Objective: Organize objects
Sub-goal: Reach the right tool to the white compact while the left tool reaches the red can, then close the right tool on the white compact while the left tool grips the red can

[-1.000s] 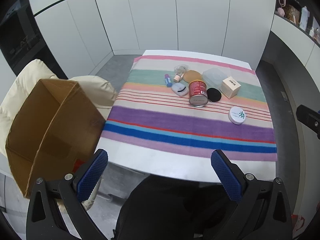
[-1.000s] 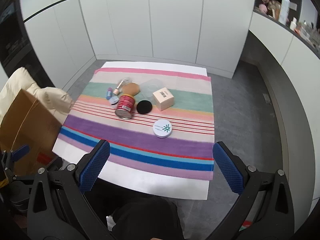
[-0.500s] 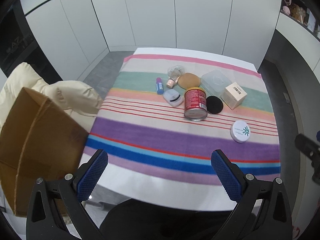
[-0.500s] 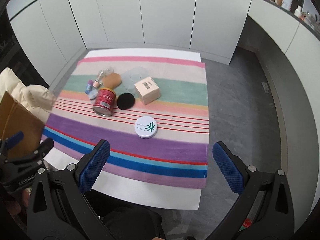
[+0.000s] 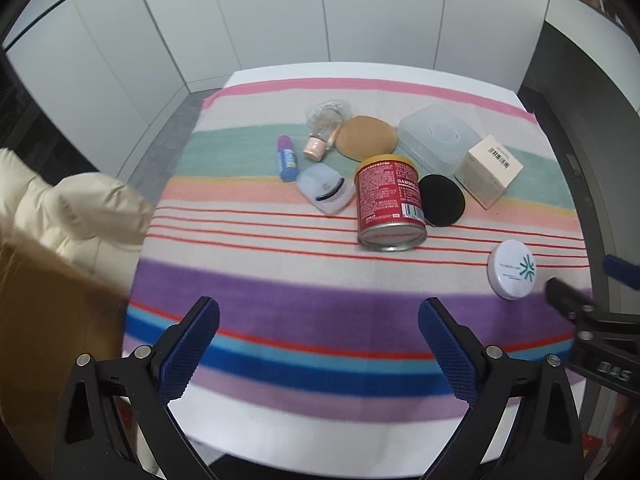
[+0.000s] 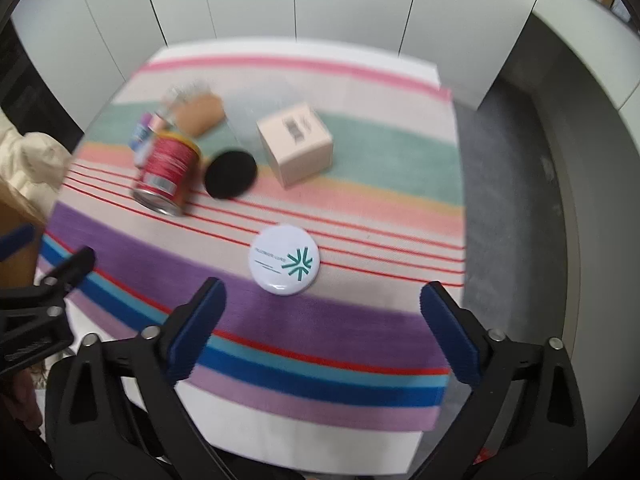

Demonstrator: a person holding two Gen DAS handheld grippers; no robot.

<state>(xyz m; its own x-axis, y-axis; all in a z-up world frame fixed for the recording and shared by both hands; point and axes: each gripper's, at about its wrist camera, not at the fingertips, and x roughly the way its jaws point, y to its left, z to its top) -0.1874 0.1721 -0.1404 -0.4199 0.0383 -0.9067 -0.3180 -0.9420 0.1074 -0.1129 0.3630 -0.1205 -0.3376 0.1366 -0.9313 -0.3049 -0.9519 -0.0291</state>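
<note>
While nothing is picked up yet, looks like the reaching step. Right gripper: jaws wide, just been closing a little, nothing between them. Left gripper: wide too, empty. White round tin sits on the striped cloth, at 12 o'clock from the right gripper. Next, probably needs going lower, around the tin, then squeezing.

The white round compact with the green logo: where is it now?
In the right wrist view the white compact lies alone on the striped cloth, nearer the camera than the black puff, just ahead of the open right gripper.
</note>
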